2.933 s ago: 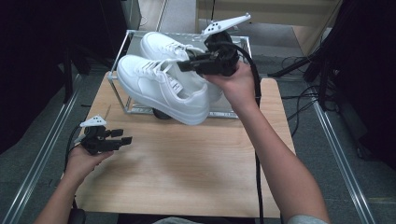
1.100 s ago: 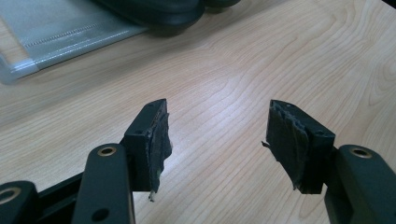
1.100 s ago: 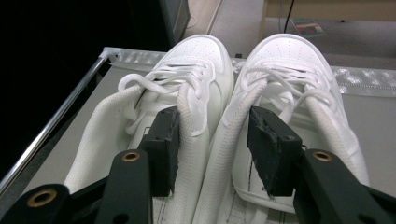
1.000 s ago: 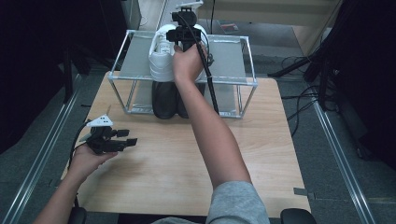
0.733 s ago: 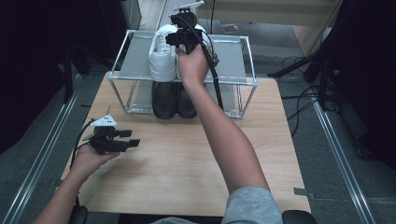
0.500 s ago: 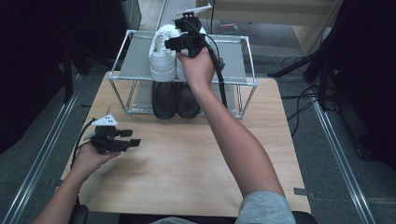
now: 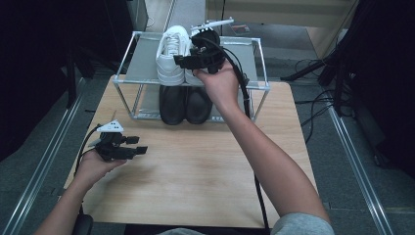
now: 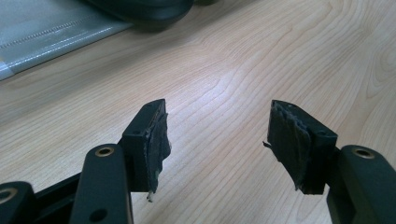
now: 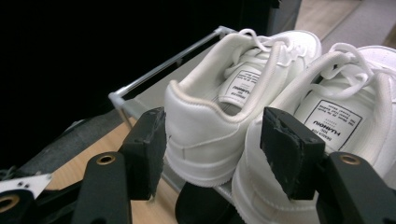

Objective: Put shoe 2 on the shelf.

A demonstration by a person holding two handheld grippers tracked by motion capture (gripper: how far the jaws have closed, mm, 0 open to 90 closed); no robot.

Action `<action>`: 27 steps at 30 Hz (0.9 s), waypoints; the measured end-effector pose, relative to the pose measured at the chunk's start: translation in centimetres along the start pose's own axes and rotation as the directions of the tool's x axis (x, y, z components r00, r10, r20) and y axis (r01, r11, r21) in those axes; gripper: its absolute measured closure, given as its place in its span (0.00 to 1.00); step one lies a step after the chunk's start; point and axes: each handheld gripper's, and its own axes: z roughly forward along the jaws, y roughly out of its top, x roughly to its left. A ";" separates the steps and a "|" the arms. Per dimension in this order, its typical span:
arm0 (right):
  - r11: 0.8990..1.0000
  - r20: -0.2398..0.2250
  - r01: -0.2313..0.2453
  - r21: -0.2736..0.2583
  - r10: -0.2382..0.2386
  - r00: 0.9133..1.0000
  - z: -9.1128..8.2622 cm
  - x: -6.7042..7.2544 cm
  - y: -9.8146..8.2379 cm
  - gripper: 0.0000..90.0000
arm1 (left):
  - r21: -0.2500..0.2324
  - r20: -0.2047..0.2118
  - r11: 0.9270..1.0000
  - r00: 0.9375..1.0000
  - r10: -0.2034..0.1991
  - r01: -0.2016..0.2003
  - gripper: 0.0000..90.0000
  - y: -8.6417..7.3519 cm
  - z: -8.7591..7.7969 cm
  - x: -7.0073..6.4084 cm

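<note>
Two white sneakers (image 9: pixel 261 140) behind right tool (image 9: pixel 212 154), jaws just spreading, nothing pinched.

white sneakers (image 9: pixel 219 116), tongue labels' print too small

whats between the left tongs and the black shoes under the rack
Only bare wooden table, as the high view shows; the left tongs hang open and apart from the black shoes.

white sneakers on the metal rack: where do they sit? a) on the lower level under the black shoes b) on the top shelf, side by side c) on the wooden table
b: the pair of white sneakers stands side by side on the top shelf of the metal wire rack, above the black shoes.
</note>
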 end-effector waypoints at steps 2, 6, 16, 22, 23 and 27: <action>1.000 -0.012 0.019 -0.010 -0.019 1.000 -0.4 0.0 -0.5 0.45 | 0.000 -0.001 1.000 1.000 0.000 0.000 0.42 0.0 0.0 0.0; 0.998 -0.050 0.062 -0.025 -0.063 0.997 -1.1 -0.4 -2.0 0.43 | 0.001 -0.002 1.000 1.000 0.002 -0.002 0.42 0.0 0.0 0.0; 0.998 -0.076 0.040 -0.055 -0.044 0.996 -2.4 -1.5 -5.2 0.38 | 0.006 -0.008 1.000 1.000 0.004 -0.004 0.42 0.0 0.1 0.0; 0.998 -0.058 0.059 -0.023 -0.060 0.997 -2.4 -1.8 -7.4 0.36 | 0.010 -0.007 1.000 1.000 0.004 -0.004 0.42 0.0 0.1 0.0; 0.998 -0.062 0.059 -0.022 -0.060 0.996 -2.3 -1.9 -7.8 0.35 | 0.010 -0.004 1.000 1.000 0.002 -0.002 0.42 0.0 0.1 0.0; 0.999 -0.098 0.049 -0.015 -0.050 0.994 -2.6 -2.1 -9.2 0.34 | 0.011 -0.006 1.000 1.000 0.003 -0.003 0.42 -0.1 0.1 0.0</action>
